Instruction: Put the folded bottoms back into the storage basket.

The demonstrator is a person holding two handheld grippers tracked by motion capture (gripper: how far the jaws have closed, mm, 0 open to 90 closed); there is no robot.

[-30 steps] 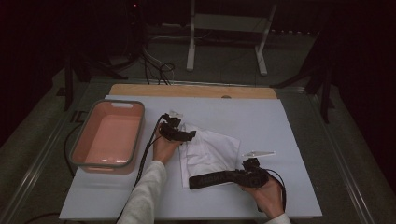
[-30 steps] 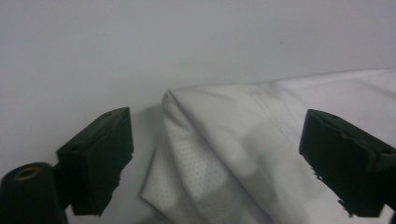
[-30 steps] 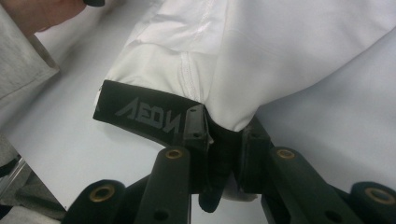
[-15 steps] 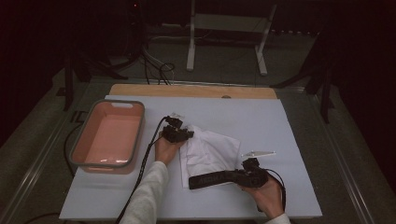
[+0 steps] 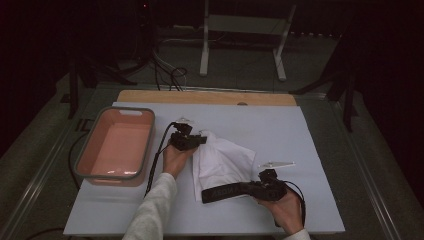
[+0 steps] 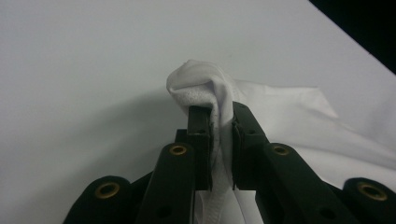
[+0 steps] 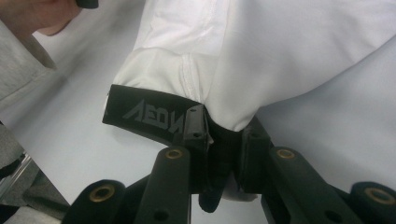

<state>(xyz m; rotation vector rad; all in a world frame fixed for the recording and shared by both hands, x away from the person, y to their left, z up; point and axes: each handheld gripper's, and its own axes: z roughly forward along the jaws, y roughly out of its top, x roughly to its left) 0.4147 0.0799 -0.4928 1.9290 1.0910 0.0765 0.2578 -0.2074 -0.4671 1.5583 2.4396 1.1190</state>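
A white garment with a black lettered waistband lies crumpled in the middle of the white table. My left gripper is at its far left corner. Its jaws have just been closing and now pinch a bunched fold of the white cloth, shown in the left gripper view. My right gripper lies low at the near side, shut on the waistband, with white fabric spilling over its jaws.
A pink tub with a grey rim stands at the table's left. A small silvery flat piece lies right of the garment. A wooden strip runs along the far edge. A metal stand is behind the table.
The left hand has shifted slightly at the garment's far corner, and the cloth now bunches up at its jaws. The right gripper and the waistband have kept still.
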